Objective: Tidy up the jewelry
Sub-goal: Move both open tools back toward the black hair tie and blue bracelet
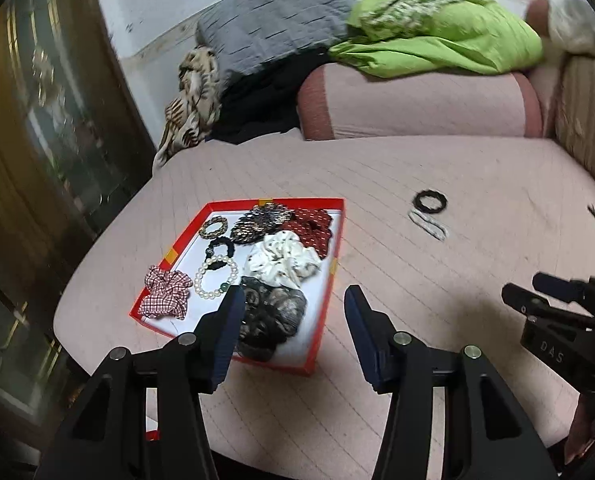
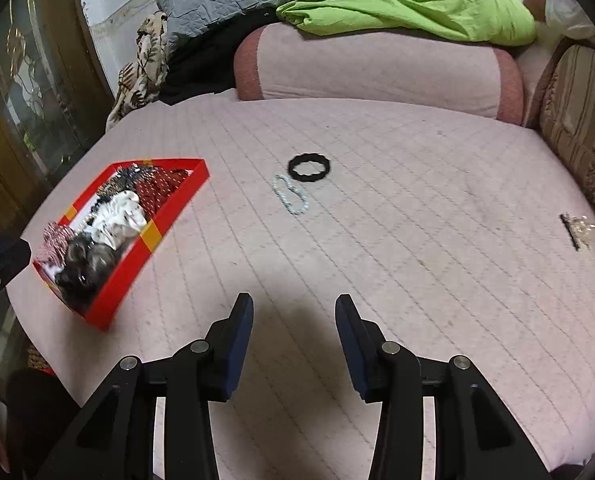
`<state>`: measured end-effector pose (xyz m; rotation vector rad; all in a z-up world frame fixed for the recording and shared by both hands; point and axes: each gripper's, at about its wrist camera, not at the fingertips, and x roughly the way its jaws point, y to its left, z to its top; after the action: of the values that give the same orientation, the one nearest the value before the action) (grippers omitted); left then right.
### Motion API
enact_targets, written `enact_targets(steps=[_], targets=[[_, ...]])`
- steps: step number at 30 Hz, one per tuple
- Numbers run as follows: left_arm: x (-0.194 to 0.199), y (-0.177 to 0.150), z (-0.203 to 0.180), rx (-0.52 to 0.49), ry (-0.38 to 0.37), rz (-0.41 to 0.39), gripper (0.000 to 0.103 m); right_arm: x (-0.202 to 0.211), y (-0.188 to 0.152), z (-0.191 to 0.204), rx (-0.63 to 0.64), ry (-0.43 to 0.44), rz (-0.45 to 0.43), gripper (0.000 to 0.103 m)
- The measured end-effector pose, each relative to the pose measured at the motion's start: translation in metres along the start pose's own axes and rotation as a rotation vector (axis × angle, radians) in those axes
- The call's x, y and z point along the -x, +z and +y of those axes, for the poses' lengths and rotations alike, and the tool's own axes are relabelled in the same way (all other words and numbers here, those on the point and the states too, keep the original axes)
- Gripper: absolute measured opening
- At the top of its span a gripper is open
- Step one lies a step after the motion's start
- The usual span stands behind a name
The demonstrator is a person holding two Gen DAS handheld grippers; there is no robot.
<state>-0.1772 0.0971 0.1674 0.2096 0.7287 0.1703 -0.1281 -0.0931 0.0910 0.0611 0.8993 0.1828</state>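
Jewelry box (image 1: 321, 336) under left claw (image 1: 293, 300); right claw (image 2: 294, 307) over bed; both agape, empty.

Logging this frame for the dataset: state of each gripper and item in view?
left gripper: open, empty, over tray's near edge
right gripper: open, empty, above bed
red tray: on bed, holding scrunchies and bracelets
pearl bracelet: inside tray
black ring: loose on bed
pale bead bracelet: loose on bed, beside black ring
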Motion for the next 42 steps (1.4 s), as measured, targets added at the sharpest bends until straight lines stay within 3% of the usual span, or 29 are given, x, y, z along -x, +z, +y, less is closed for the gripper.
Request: enact_targets(steps=[6, 18, 42], targets=[[0.008, -0.004, -0.019, -0.023, -0.051, 0.024, 0.052, 0.007, -0.007, -0.005, 0.005, -0.012, -0.015, 0.049], [0.006, -0.009, -0.032, -0.03, -0.081, 0.074, 0.052, 0.015, -0.011, -0.015, -0.013, -0.018, -0.029, 0.053], [-0.055, -0.016, -0.057, -0.058, -0.152, 0.221, 0.053, -0.032, -0.013, -0.047, -0.069, -0.019, 0.063, 0.054]])
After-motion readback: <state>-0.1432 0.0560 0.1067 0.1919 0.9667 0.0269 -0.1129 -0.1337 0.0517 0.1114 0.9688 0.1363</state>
